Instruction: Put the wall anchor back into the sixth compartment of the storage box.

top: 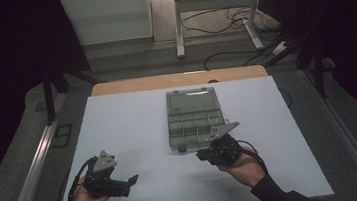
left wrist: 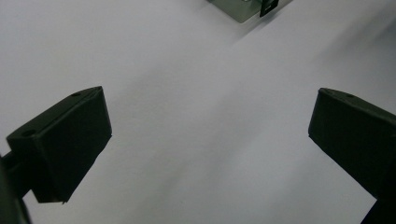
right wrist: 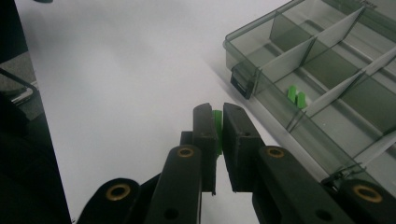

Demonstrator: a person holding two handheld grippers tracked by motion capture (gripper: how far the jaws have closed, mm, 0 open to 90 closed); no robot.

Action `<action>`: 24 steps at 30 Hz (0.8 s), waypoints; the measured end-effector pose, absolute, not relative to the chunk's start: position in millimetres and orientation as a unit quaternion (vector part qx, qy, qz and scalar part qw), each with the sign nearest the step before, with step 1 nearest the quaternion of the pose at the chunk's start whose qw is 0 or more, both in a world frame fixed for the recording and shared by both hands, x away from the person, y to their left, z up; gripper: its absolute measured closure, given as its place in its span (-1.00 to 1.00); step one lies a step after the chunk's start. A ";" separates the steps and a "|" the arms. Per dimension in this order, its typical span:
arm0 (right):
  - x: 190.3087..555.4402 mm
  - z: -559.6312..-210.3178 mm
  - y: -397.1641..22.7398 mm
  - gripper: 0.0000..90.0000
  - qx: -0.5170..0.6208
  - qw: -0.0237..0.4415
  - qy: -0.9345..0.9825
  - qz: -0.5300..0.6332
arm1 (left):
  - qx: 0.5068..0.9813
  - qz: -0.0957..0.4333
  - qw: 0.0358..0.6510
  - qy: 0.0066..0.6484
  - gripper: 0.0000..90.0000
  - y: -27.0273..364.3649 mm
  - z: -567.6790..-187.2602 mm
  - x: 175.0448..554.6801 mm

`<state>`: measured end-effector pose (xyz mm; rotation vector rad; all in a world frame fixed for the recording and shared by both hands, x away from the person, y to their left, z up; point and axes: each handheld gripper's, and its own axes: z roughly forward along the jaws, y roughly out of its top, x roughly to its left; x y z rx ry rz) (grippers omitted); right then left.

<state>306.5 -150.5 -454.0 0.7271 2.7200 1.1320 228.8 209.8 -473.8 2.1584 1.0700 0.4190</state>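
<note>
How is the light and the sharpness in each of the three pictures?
High view: dim, dark surroundings, the white table evenly lit, the organizer box small but clear. Left gripper view: the left gripper has soft, blurred jaws, and a faint shadow band crosses the table. Right gripper view: the right gripper and its green piece look fairly sharp; the box looks slightly hazy.

A white table (top: 120, 137) carries an open grey compartment box (top: 193, 116) near its middle.

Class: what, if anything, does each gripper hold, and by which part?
The right gripper pinches a small green piece by its flat sides, its top edge showing. The left gripper is open, holding nothing.
</note>
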 end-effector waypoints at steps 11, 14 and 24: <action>319.5 -450.0 -152.9 0.86 0.246 0.049 0.887 0.387 | 0.829 0.162 0.340 0.413 -1.00 209.9 -473.9 228.9; 322.2 -448.3 -152.6 0.86 0.250 0.051 0.886 0.388 | 0.829 0.162 0.340 0.413 -1.00 209.9 -473.9 228.9; 337.3 -444.2 -148.9 0.86 0.260 0.062 0.879 0.395 | 0.830 0.163 0.340 0.412 -1.00 209.9 -473.8 228.7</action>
